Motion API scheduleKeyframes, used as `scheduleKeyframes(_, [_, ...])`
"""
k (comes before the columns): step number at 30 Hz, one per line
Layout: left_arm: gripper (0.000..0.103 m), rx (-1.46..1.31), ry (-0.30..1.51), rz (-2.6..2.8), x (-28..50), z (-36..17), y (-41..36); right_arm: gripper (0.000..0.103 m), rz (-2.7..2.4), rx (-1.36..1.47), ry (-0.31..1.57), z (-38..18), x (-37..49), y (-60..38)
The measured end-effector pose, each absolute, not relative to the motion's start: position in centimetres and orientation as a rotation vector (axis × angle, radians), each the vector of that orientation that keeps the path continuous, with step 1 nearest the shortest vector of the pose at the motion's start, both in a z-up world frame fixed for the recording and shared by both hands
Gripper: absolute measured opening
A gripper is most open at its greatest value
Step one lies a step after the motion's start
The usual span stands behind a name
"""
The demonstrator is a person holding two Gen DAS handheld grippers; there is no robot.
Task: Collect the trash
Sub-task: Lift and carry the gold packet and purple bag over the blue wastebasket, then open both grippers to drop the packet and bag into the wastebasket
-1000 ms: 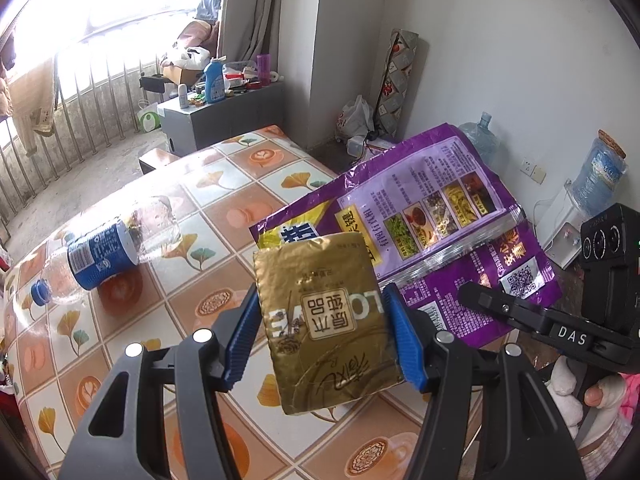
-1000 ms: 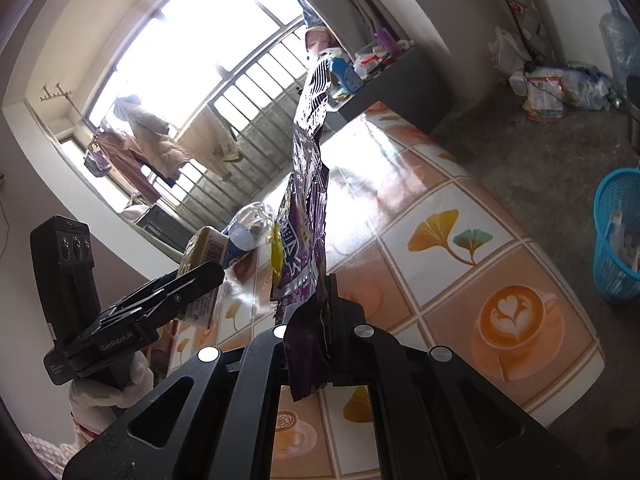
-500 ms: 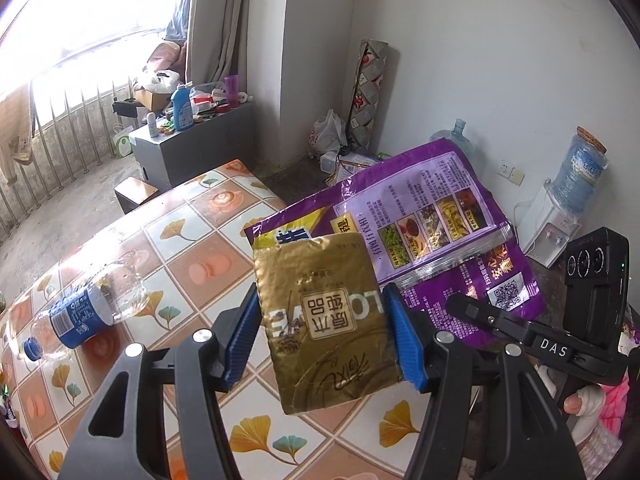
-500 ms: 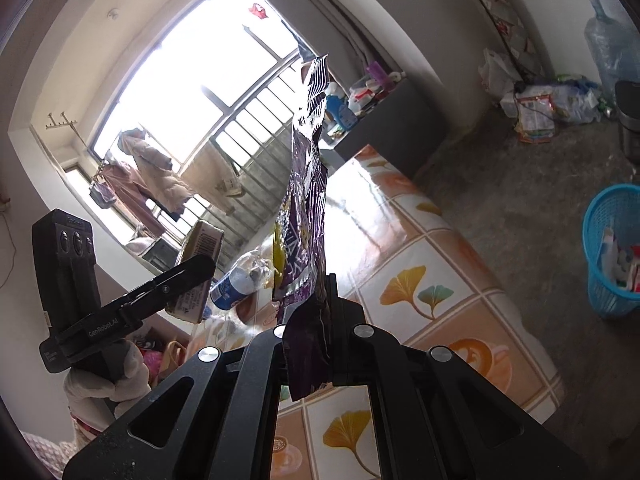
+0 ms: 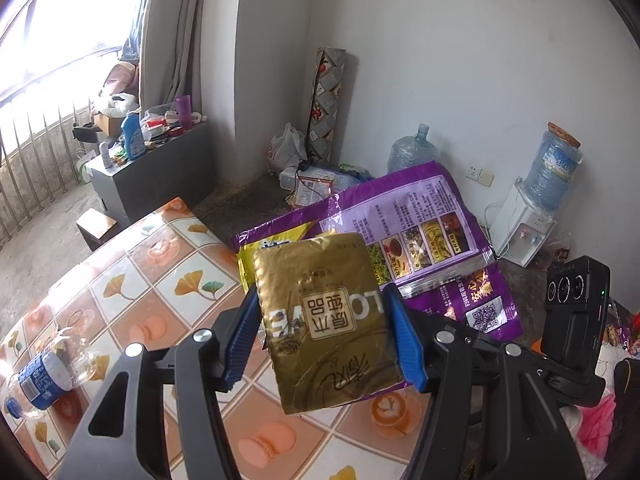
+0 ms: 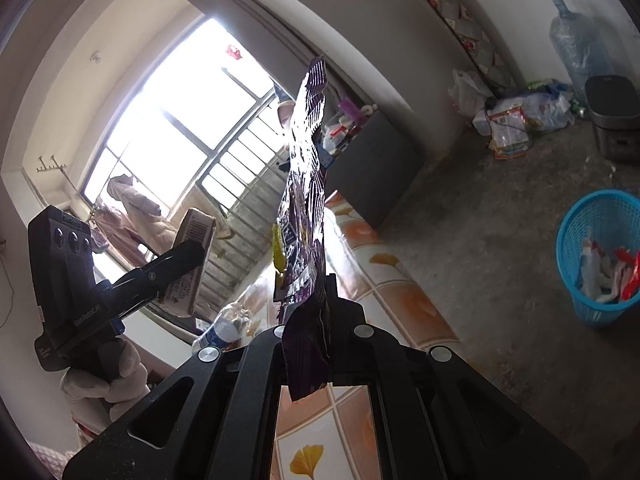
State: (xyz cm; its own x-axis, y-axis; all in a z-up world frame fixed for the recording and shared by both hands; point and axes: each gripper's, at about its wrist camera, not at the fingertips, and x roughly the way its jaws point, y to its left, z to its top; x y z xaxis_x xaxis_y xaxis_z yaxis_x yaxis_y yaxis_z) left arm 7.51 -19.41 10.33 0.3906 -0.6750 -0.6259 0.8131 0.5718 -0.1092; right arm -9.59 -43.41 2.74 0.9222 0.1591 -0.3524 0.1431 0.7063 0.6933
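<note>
My left gripper (image 5: pixel 324 332) is shut on a gold foil packet (image 5: pixel 328 320) and holds it in the air above the tiled table (image 5: pixel 132 292). My right gripper (image 6: pixel 308 316) is shut on the lower edge of a large purple snack bag (image 6: pixel 304 200), which stands up edge-on in its view. That bag also shows in the left wrist view (image 5: pixel 432 240), behind the gold packet. The left gripper with its packet (image 6: pixel 192 256) shows at the left of the right wrist view. A blue mesh trash basket (image 6: pixel 600 252) with wrappers inside stands on the floor at the right.
An empty plastic bottle with a blue label (image 5: pixel 44 376) lies on the table at the left. A grey cabinet (image 5: pixel 152 176) with clutter stands by the window. Water jugs (image 5: pixel 412 152), a dispenser (image 5: pixel 524 232) and bags line the wall. A dark bin (image 6: pixel 612 120) stands beyond the basket.
Both grippers have moved away from the table toward the room's right side with their wrappers held. The bottle has slid to the left edge of view. The blue basket looms larger.
</note>
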Motion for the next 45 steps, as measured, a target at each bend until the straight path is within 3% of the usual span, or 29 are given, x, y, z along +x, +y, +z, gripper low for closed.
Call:
scheduleKeyframes(13, [0.059, 0.24, 0.747, -1.187, 7.7, 9.7, -32.8, 0.0, -0.324, 1.004, 0.225, -0.2, -16.7, -56.2])
scheduleKeyframes(27, [0.061, 0.324, 1.049, -1.375, 6.2, -0.7, -52.0, 0.0, -0.557, 1.189, 0.31, -9.5, -17.1, -63.0])
scheduleKeyframes(28, [0.062, 0.326, 1.062, -1.368, 6.2, -1.7, -53.3, 0.003, -0.576, 1.195, 0.325, -10.4, -16.9, -63.5])
scheduleKeyframes(30, [0.08, 0.311, 1.082, -1.34, 6.6, -3.9, -55.2, 0.008, -0.62, 1.24, 0.396, -13.2, -16.1, -65.0])
scheduleKeyframes(32, [0.082, 0.308, 1.101, -1.29, 6.9, -5.7, -56.5, 0.038, -0.7, 1.262, 0.483, -16.3, -15.4, -66.5])
scheduleKeyframes(33, [0.082, 0.3, 1.117, -1.278, 7.2, -6.3, -56.8, 0.059, -0.733, 1.259, 0.532, -17.8, -15.4, -66.8])
scheduleKeyframes(38, [0.082, 0.281, 1.11, -1.286, 8.1, -6.4, -54.8, 0.057, -0.847, 1.259, 0.603, -20.2, -17.3, -66.5])
scheduleKeyframes(45, [0.082, 0.22, 0.994, -1.265, 10.0, -2.9, -49.9, 0.057, -0.877, 1.17, 0.526, -15.5, -18.6, -65.1])
